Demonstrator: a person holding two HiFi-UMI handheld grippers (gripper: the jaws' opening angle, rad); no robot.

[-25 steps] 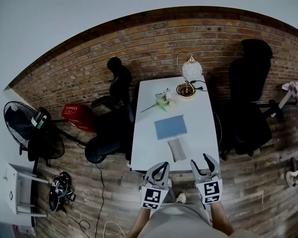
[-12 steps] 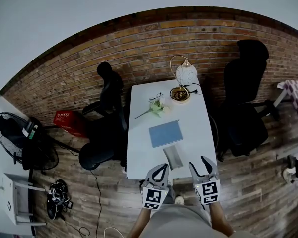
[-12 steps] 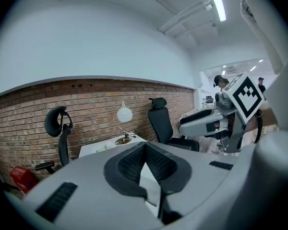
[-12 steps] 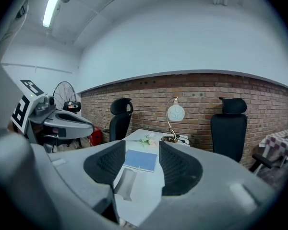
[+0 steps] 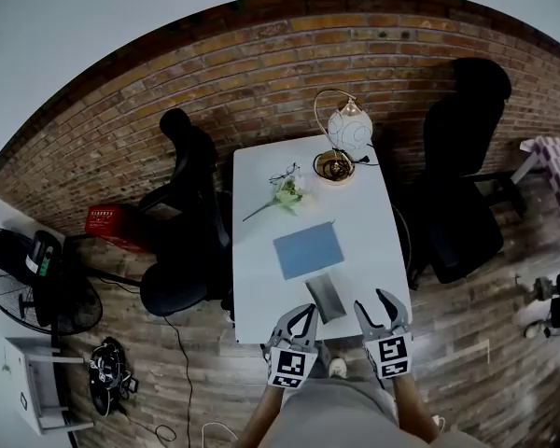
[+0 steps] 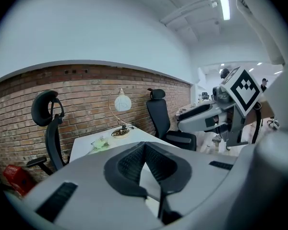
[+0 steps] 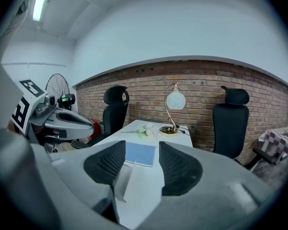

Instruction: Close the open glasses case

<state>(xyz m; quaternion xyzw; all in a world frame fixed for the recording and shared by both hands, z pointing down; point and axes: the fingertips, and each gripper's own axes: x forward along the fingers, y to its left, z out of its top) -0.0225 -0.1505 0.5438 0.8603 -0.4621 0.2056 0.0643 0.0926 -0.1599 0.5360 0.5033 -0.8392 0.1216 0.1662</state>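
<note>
The open grey glasses case (image 5: 325, 297) lies near the front edge of the white table (image 5: 373, 241), its lid raised. In the right gripper view the case (image 7: 123, 180) shows low between the jaws, lid edge upright. My left gripper (image 5: 306, 310) hovers just in front of the table's near edge, left of the case, jaws meeting at the tips with nothing in them. My right gripper (image 5: 373, 302) is at the case's right, jaws apart and empty. The left gripper view shows the pads (image 6: 129, 164) touching at the top.
A blue notebook (image 5: 307, 249) lies mid-table beyond the case. A flower (image 5: 282, 194) and a globe lamp (image 5: 343, 129) stand at the far end. Black office chairs flank the table, one left (image 5: 182, 222), one right (image 5: 462, 185). A red basket (image 5: 107, 222) and a fan (image 5: 28, 269) stand at left.
The table has drawn nearer and shifted left in the head view. Both grippers have come closer to the table's front edge and the case, jaws unchanged.
</note>
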